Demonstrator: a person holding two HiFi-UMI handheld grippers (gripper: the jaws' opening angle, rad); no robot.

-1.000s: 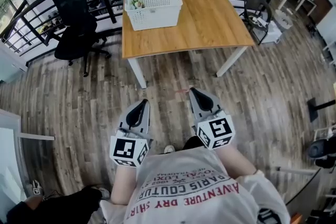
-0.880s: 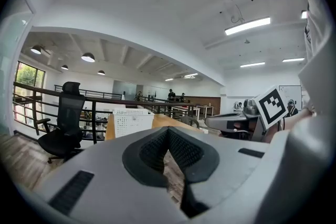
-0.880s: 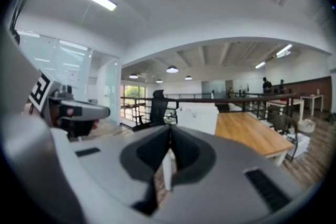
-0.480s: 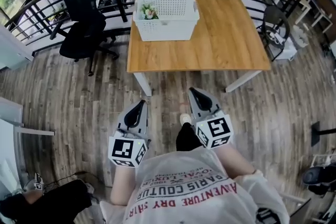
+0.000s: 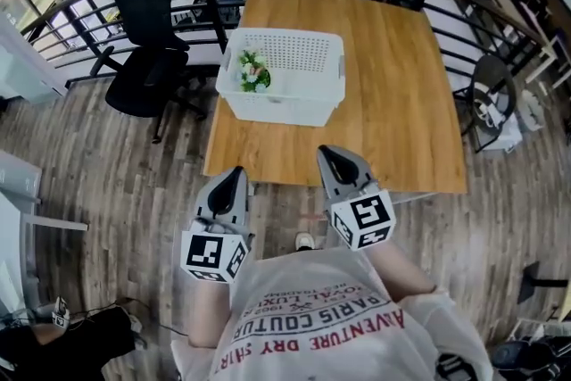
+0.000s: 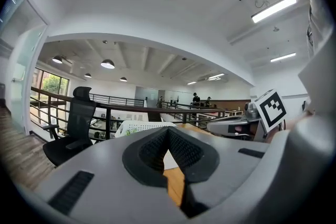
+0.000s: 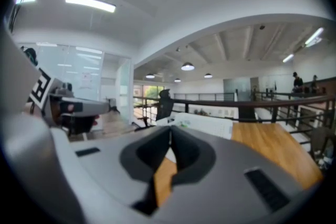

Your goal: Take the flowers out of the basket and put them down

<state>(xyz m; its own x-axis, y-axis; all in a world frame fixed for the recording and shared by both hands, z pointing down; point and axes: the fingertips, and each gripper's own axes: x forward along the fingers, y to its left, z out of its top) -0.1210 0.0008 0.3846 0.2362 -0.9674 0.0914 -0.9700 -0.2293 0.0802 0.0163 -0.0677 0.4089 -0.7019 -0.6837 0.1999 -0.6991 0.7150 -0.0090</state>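
The whole task is waiting to be done: the flowers (image 5: 252,71) are sitting in the left end of the basket (image 5: 332,67) on the table (image 5: 401,111), at twelve o'clock from the left gripper (image 5: 235,174) and about eleven from the right gripper (image 5: 329,153), both pressed together and carrying nothing.

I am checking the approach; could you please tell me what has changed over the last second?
The person has walked up to the table, so the left gripper and right gripper now reach its near edge. Nothing was taken or let go: both stay shut and empty. The flowers still lie in the basket.
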